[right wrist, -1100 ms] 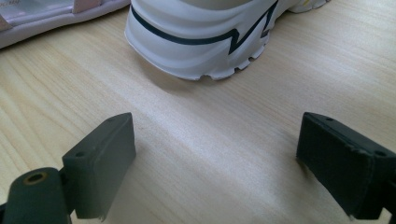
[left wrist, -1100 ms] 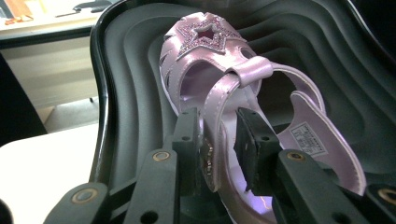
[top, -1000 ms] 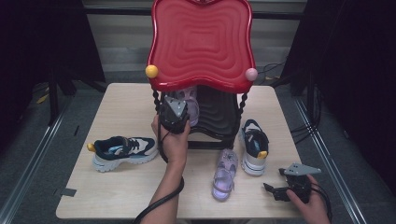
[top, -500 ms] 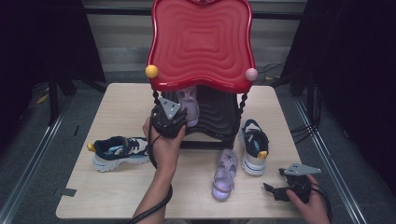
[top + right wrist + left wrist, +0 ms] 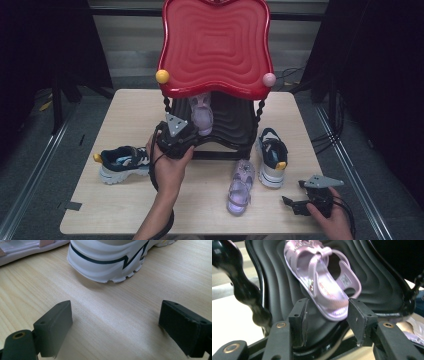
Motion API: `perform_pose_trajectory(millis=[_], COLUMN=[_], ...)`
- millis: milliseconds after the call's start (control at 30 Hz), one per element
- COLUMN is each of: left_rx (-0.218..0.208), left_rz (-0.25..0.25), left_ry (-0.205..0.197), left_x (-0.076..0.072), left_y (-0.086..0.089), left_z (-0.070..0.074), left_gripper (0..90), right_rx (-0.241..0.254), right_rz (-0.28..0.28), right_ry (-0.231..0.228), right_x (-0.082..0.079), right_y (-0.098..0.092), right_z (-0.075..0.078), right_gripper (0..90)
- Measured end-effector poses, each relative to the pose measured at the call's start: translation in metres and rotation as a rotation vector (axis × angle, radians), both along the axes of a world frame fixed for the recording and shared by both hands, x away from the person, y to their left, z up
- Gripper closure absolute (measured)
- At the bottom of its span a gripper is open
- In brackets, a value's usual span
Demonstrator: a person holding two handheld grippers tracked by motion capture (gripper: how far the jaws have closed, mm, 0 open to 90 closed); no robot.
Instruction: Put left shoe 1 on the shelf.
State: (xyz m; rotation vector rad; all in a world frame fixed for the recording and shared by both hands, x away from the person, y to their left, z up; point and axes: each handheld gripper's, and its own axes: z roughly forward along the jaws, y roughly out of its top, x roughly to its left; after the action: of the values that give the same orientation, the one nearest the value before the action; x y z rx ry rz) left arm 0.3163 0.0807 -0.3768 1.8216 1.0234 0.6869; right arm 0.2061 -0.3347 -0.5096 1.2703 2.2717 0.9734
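Left gripper (image 5: pixel 176 136) backed off toward table's left front since earlier frame, jaws just been opening, now partway apart with nothing gripped. Lilac sandal (image 5: pixel 322 277) lies propped on black lower shelf (image 5: pixel 377 287) of red rack (image 5: pixel 215 45), heel end just ahead of the pads, apart from them. Second lilac sandal (image 5: pixel 240 187) flat on table (image 5: pixel 125 210) in front. Right gripper (image 5: pixel 295 205) hasn't budged at near right corner, jaws wide, empty, white sneaker (image 5: pixel 110 260) right ahead.

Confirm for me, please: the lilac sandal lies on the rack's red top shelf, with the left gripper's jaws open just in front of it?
Not quite: the lilac sandal lies on the black lower shelf, under the red top shelf. The left gripper does have open jaws just before it, per the left gripper view.
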Motion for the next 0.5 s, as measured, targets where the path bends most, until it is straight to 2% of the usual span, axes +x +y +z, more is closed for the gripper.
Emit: perform_pose_trajectory(millis=[167, 500], left_rx=[-0.007, 0.018], left_rz=[-0.018, -0.06], left_ry=[0.02, 0.063], left_x=[-0.004, -0.01], left_y=[0.002, 0.005], left_z=[-0.008, -0.032], left_gripper=[48.3, 42.2], right_rx=[0.0, 0.0], right_rz=[0.0, -0.001], right_ry=[-0.001, 0.0], right_x=[0.0, 0.0], right_y=[0.0, 0.0], right_z=[0.0, 0.0], right_gripper=[11.0, 11.0])
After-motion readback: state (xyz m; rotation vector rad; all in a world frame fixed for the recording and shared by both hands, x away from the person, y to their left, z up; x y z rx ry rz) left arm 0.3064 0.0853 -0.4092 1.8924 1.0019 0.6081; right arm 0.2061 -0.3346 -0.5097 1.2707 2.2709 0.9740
